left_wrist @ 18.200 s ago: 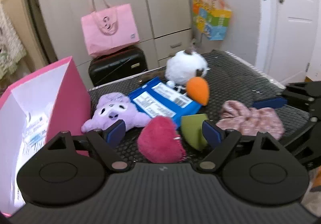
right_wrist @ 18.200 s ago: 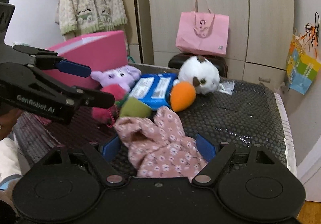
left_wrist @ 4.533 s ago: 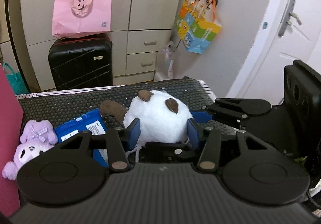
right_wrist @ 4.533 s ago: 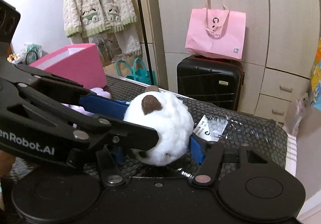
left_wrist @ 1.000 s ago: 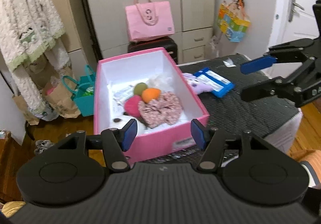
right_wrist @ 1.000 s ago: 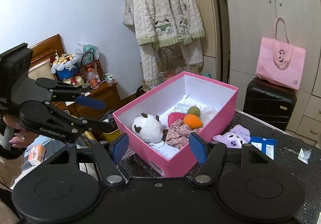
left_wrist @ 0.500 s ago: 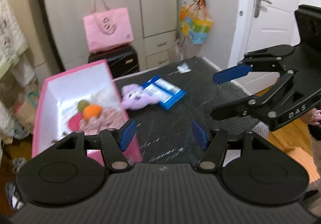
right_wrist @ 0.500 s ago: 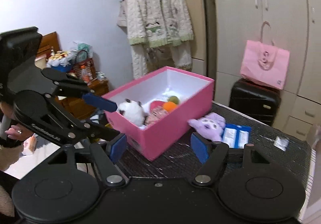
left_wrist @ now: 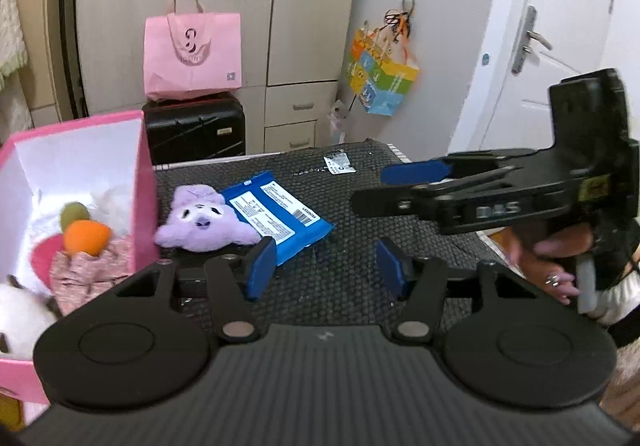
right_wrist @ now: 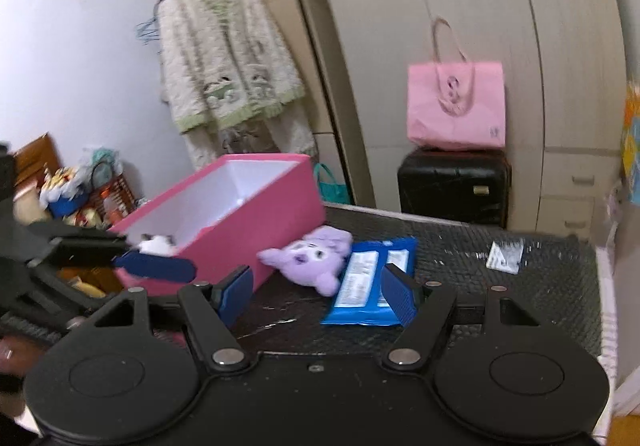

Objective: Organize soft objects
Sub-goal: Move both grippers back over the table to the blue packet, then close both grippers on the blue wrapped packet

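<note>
Left gripper (left_wrist: 324, 264): my fingers are apart with nothing between them; they have just been narrowing, and only bare bench (left_wrist: 352, 286) shows in the gap.
Right gripper (right_wrist: 316, 296): I have its fingers spread wide and empty, hanging over the dark mesh just short of the purple plush (right_wrist: 310, 256).
What has changed: a second ago I was looking down into the pink box (left_wrist: 142, 182) from above it; now both of my grippers have swung round and dropped toward the bench beside it.
In the box: the white round plush (left_wrist: 18, 310), the floral fabric piece (left_wrist: 86, 270), the orange and green plush bits (left_wrist: 86, 236) and a red soft item (left_wrist: 42, 258) lie inside.
Still out: the purple plush lies on the bench against the box's outer wall, touching the blue packet (left_wrist: 276, 216) on its other side.
Other clutter: a small white paper slip (left_wrist: 339, 164) sits well apart, toward the far edge.
Task reading: I judge most of the sorting done, with the purple plush the last soft toy to fetch.
Next concern: the packet overlaps the plush's edge, so I would close on the toy's body alone, or the packet may drag along.
</note>
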The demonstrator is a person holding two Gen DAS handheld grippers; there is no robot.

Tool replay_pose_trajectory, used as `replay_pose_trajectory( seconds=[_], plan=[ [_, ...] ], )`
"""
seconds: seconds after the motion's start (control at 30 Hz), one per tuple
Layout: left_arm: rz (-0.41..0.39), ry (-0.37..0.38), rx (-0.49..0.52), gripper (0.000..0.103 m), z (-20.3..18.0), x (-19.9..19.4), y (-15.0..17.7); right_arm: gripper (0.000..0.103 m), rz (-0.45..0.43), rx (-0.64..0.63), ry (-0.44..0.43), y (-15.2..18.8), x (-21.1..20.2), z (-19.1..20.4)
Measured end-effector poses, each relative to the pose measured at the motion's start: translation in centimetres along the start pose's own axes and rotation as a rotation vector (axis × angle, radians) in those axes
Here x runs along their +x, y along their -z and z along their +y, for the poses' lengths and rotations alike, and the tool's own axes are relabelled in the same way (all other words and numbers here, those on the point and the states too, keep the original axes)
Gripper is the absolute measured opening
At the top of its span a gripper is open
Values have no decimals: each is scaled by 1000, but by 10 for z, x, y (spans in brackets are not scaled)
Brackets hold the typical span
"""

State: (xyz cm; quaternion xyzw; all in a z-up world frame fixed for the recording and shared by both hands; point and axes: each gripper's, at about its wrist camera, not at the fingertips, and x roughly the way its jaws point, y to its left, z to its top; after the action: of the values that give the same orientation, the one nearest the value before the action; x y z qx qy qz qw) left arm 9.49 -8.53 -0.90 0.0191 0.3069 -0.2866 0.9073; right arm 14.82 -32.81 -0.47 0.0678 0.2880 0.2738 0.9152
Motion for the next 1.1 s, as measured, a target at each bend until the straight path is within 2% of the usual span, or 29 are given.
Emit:
replay_pose_trajectory(
  seconds=[0.1, 0.17, 0.2, 0.23, 0.3, 0.37, 0.47, 0.63, 0.77, 0.9, 1.03, 1.1],
  plan=[
    [-23, -56, -15, 53, 0, 20, 3, 74, 49, -11, 41, -1, 22, -16],
    [-105, -79, -15, 52, 2, 26, 9, 70, 90, -64, 83, 0, 35, -21],
    [-141, -100, -18, 52, 5, 30, 14, 69, 91, -81, 131, 0, 39, -22],
    [-131, -111, -30, 52, 8, 35, 16, 70, 96, -83, 154, 1, 44, -24],
    [-91, -83, -91, 52, 19, 50, 19, 70, 112, -44, 118, 1, 49, -34],
    [-73, -86, -131, 51, 27, 61, 22, 70, 115, 16, 76, 1, 53, -43],
    [-57, -114, -136, 48, 29, 76, 26, 69, 126, 42, 49, 1, 63, -49],
    [-15, -114, -186, 42, 33, 99, 25, 64, 168, 66, 32, 1, 86, -54],
    [17, -147, -214, 41, 36, 118, 22, 59, 194, 106, 22, 0, 103, -59],
    [70, -135, -245, 40, 43, 131, 25, 47, 180, 175, 47, 3, 112, -67],
    [52, -75, -269, 33, 45, 130, 31, 31, 200, 223, 26, 11, 116, -72],
    [54, -49, -276, 31, 44, 128, 33, 28, 191, 239, 21, 15, 112, -72]
  ],
)
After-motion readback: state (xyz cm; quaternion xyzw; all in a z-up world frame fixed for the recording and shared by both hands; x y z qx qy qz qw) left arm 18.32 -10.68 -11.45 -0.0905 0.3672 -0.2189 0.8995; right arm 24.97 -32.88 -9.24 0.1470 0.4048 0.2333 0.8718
